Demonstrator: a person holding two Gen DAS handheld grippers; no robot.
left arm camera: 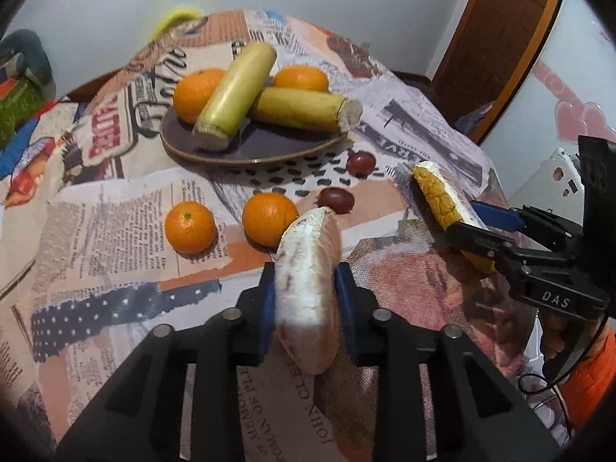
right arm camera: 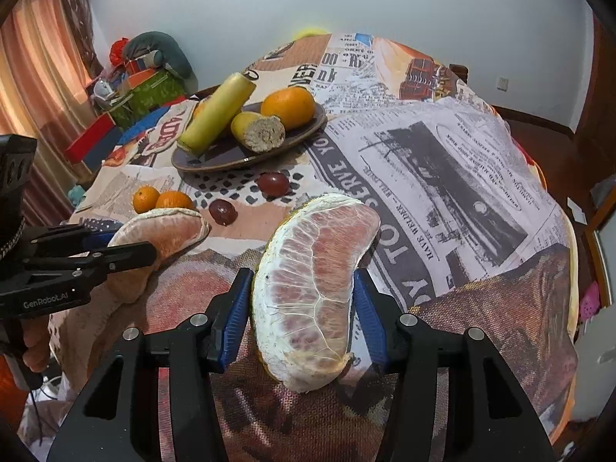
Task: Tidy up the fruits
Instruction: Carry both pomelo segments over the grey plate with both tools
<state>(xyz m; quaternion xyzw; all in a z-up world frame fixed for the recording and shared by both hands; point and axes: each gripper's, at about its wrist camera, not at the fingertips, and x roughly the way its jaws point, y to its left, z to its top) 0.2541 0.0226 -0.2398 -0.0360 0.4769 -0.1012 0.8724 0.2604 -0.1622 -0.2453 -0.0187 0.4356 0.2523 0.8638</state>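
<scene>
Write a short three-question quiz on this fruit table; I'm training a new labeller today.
1. True or false: the left gripper is empty.
2. How many round oranges lie on the patterned cloth off the dark oval plate?
3. The right gripper holds: A) sugarcane piece B) pink pomelo wedge C) dark grape

Key: 1. False; it clamps a peeled pomelo segment. 2. Two. 3. B
</scene>
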